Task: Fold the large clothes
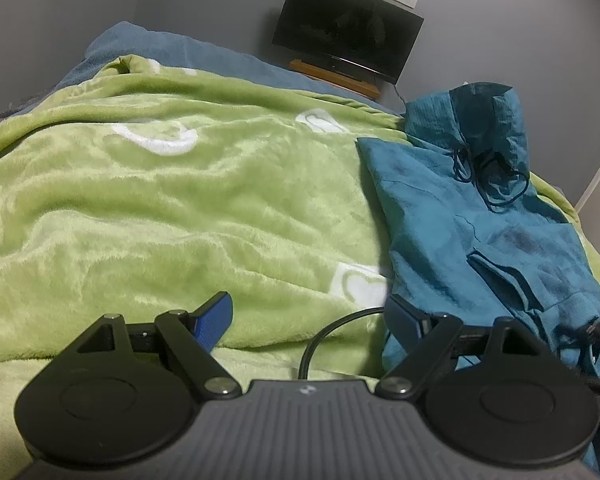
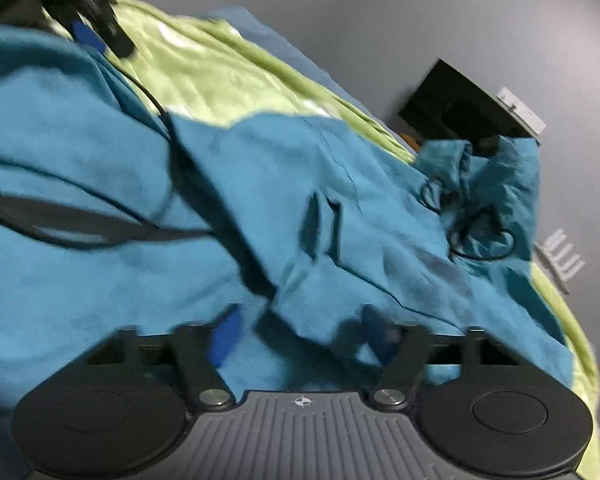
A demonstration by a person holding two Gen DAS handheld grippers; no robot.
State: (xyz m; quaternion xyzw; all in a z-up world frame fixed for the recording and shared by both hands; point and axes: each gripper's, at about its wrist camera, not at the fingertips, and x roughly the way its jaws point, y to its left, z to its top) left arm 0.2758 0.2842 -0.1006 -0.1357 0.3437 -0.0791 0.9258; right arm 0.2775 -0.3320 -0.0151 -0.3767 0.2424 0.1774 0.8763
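A teal hoodie (image 1: 480,216) lies crumpled on the right side of a green fleece blanket (image 1: 160,200), hood and dark drawstrings toward the far end. My left gripper (image 1: 310,316) is open over the blanket at the hoodie's near left edge, with nothing between its blue pads. In the blurred right wrist view the hoodie (image 2: 260,184) fills the frame. My right gripper (image 2: 304,332) hovers low over it, jaws apart, a raised fold of teal fabric lying between the fingers without being pinched. The left gripper (image 2: 88,36) shows at the top left of that view.
A bed with a blue sheet (image 1: 148,44) carries the blanket. A dark television (image 1: 346,28) sits on a wooden shelf against the grey wall beyond. A black cable (image 1: 320,340) loops over the blanket near my left gripper. The bed's right edge falls away past the hoodie.
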